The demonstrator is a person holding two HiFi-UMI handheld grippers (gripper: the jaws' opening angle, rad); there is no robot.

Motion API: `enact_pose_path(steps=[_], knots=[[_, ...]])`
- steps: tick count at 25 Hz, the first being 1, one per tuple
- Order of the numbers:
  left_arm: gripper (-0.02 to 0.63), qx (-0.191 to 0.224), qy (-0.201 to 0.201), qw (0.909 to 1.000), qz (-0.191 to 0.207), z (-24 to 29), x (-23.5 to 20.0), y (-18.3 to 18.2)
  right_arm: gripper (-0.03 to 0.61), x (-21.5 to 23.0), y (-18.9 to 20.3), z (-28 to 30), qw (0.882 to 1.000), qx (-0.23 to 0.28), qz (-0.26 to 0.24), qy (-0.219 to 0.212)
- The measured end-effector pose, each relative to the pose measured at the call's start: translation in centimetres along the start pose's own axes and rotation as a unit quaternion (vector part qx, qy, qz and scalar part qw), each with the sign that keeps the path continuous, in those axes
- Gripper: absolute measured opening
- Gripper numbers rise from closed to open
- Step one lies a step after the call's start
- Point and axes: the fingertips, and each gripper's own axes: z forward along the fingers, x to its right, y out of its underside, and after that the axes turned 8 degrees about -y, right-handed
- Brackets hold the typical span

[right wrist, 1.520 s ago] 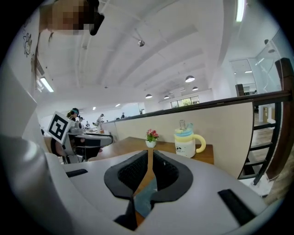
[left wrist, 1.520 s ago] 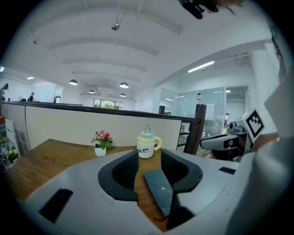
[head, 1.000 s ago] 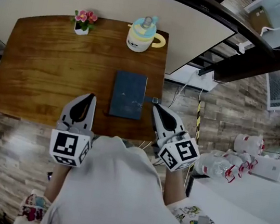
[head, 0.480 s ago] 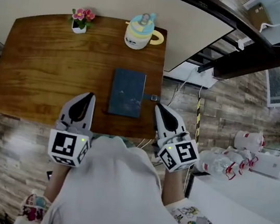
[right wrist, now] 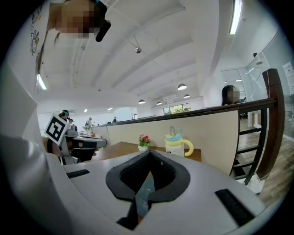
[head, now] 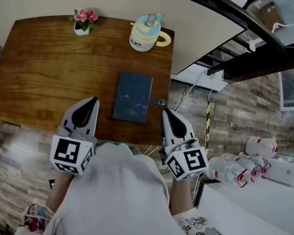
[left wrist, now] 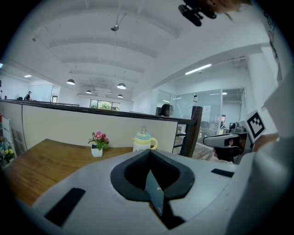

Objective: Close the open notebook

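— Table point(head: 44, 70) first: what lies on the wood?
— Dark blue notebook point(head: 133, 97), flat and closed, at four o'clock near the front edge.
— And the claws?
— Left gripper point(head: 92, 101) at the notebook's seven o'clock, right gripper point(head: 165, 113) at its five. Both are clenched on nothing.
— Anything smaller?
— Mug point(head: 145, 32) at one o'clock, flower pot point(head: 82, 21) at eleven, both by the far edge.

Dark blue notebook point(head: 133, 97), brown table point(head: 48, 76)
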Motion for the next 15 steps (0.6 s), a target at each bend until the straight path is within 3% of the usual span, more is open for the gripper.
enact_pose_path(steps=[15], knots=[[0.002,-0.003,0.002,1.0000,0.002,0.20,0.02,0.24,-0.002,0.19,-0.23,0.18,1.000,0.001,0.003,-0.002]])
